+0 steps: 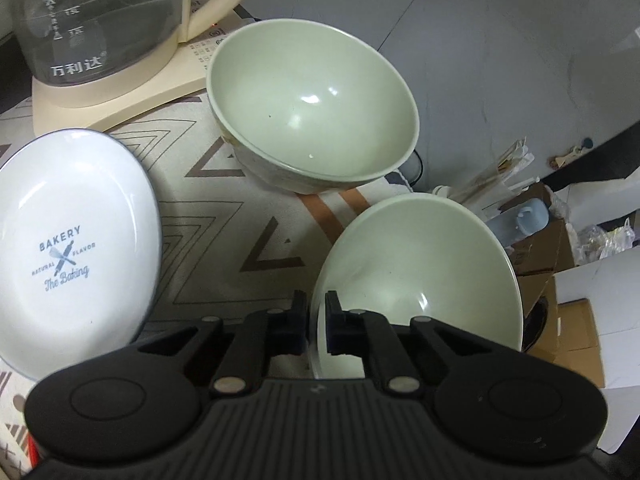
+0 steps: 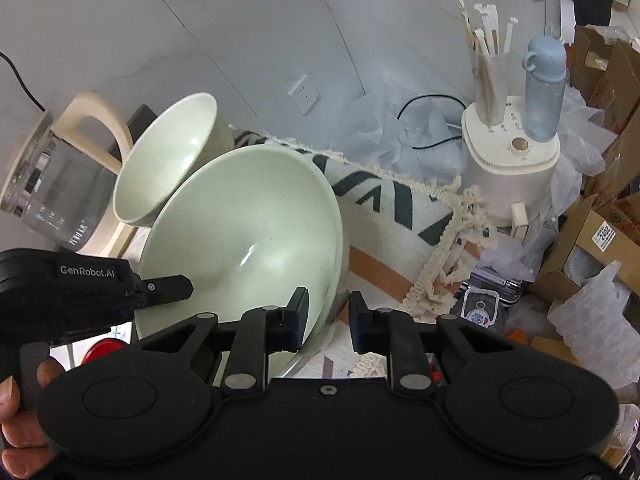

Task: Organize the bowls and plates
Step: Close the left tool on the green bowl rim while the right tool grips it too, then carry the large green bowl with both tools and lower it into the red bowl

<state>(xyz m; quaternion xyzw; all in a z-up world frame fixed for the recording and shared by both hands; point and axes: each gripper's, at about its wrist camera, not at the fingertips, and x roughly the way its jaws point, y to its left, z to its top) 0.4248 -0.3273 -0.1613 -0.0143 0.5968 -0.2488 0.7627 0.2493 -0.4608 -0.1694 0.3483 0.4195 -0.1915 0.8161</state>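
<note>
My left gripper (image 1: 316,316) is shut on the near rim of a pale green bowl (image 1: 416,272) and holds it tilted. A second pale green bowl (image 1: 312,108) stands behind it on the patterned cloth (image 1: 224,216). A white plate printed "BAKERY" (image 1: 72,240) lies at the left. In the right wrist view my right gripper (image 2: 328,312) straddles the rim of the held bowl (image 2: 248,236) with a visible gap, jaws open. The left gripper (image 2: 160,286) grips that bowl's left rim. The second bowl (image 2: 164,160) sits behind.
A glass kettle on a cream base (image 1: 100,28) stands at the back left. A cream appliance (image 2: 512,168) with a blue bottle (image 2: 544,88) and a cup of wrapped sticks (image 2: 490,80) is at the right. Cardboard boxes (image 2: 600,232) and plastic wrap lie beyond the fringed cloth edge.
</note>
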